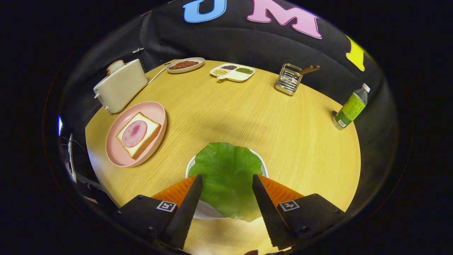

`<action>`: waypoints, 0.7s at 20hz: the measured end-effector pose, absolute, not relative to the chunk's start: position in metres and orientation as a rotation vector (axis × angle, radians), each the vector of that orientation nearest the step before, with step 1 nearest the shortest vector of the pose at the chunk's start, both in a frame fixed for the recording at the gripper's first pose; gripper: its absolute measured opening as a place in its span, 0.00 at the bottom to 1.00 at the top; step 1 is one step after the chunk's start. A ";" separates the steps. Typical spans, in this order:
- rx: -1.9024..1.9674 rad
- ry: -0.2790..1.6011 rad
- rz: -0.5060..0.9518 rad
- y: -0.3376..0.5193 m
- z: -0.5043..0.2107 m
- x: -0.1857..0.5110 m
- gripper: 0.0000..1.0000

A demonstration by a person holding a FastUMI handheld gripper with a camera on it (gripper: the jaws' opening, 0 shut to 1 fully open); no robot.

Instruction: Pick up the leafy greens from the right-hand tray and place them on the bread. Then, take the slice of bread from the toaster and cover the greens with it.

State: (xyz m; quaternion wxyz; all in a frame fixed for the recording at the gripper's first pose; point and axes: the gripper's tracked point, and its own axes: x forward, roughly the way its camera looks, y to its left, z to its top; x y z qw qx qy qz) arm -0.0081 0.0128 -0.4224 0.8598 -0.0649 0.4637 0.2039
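Green leaf [226,177] lying on a white tray [208,211] on the desk [269,120], gripper [226,184] released with fingers spread either side of it, pink plate [116,156] with ham-topped bread [138,134] beyond, toaster [120,90] holding a slice [115,66].

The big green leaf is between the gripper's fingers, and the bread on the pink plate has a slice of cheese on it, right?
Not quite. The gripper view shows a round pink slice of ham, not cheese, on the bread on the pink plate. The rest holds: the green leaf lies between the open gripper's fingers, on its white tray.
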 end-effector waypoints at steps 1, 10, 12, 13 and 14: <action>-0.138 0.991 0.433 0.014 -0.430 -0.007 0.89; -0.137 1.079 0.431 0.012 -0.449 -0.010 0.71; -0.134 1.083 0.411 0.009 -0.449 -0.007 0.49; -0.129 1.079 0.400 0.007 -0.450 -0.007 0.28; -0.125 1.081 0.392 0.005 -0.449 -0.007 0.20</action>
